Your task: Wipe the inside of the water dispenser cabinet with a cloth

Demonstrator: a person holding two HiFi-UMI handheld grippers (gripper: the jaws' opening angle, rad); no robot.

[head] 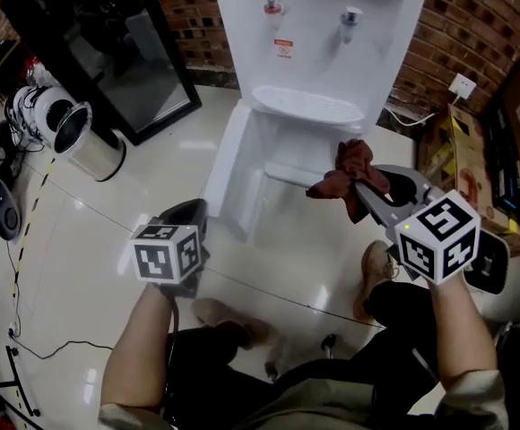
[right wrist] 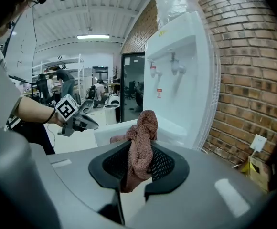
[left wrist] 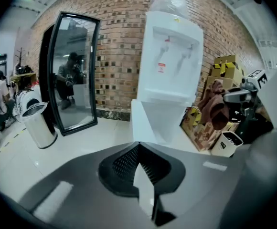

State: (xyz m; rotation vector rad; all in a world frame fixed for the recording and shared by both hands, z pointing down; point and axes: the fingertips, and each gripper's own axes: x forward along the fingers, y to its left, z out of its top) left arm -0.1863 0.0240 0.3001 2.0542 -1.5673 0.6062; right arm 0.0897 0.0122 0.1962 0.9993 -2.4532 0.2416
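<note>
The white water dispenser [head: 318, 52] stands against the brick wall with its lower cabinet [head: 291, 155] open; the door [head: 227, 164] is swung out to the left. My right gripper [head: 357, 184] is shut on a reddish-brown cloth [head: 348, 170] and holds it in front of the cabinet's right side. In the right gripper view the cloth [right wrist: 141, 144] hangs bunched between the jaws. My left gripper [head: 188, 215] is shut and holds nothing, low and left of the door. In the left gripper view the dispenser [left wrist: 169, 66] is ahead, the cloth [left wrist: 215, 106] at the right.
A steel bin [head: 85, 137] and a black-framed mirror [head: 108, 43] stand to the left. Cardboard boxes [head: 471, 150] are stacked right of the dispenser, with a small white container [left wrist: 227, 144] in front. A cable [head: 27, 348] lies on the glossy tile floor.
</note>
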